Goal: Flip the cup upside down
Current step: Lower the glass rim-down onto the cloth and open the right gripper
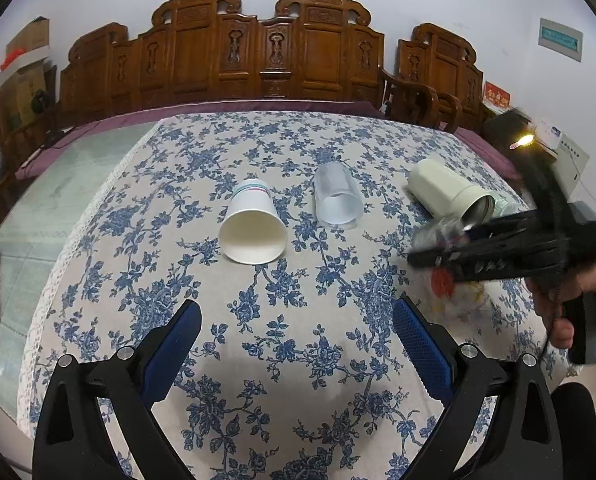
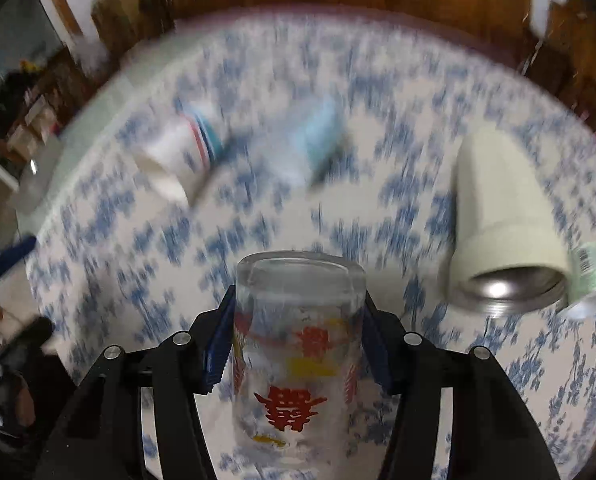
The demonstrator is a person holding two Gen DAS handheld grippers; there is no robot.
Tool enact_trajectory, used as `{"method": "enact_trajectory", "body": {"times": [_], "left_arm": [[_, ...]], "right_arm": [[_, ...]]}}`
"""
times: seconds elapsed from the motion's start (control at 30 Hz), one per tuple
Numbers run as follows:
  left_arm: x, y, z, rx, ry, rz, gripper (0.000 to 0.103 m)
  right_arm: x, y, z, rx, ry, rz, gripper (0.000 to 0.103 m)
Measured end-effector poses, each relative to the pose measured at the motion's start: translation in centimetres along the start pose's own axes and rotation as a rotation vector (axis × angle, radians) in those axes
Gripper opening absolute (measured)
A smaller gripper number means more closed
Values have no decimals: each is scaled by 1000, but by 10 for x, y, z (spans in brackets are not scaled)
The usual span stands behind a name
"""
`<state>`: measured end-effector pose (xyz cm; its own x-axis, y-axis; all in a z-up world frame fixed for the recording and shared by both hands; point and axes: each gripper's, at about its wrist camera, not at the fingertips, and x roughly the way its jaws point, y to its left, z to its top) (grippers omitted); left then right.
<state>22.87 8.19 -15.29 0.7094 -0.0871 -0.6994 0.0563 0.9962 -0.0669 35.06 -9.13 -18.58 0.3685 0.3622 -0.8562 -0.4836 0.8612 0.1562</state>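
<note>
Fingers of the right gripper [image 2: 300,344] pinch a printed glass cup [image 2: 298,344] by its sides, above the floral surface [image 2: 258,240].
Beyond the cup lie a paper cup [image 1: 254,226], a clear tumbler [image 1: 337,199] and a cream flask [image 2: 498,216]; left gripper [image 1: 297,354] fingers are spread, holding nothing.
</note>
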Motion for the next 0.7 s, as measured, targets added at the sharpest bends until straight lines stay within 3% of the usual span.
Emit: {"method": "enact_trajectory", "body": {"times": [0.13,0.37,0.5,0.7], "left_arm": [[-1,1,0,-3,-6,7,93],[-8,-4,-2,3,-20,15,93],[-14,-7,-2,2,-25,17,93],[-34,-14,2,13,-44,23,93]], "right_arm": [[-18,3,-12,5,-177,-43,59],[-22,17,-37,-62,-259,-119,59],[-19,17,-34,-63,-245,-122,58],[-24,23,-35,-95,-129,-135,58]]}}
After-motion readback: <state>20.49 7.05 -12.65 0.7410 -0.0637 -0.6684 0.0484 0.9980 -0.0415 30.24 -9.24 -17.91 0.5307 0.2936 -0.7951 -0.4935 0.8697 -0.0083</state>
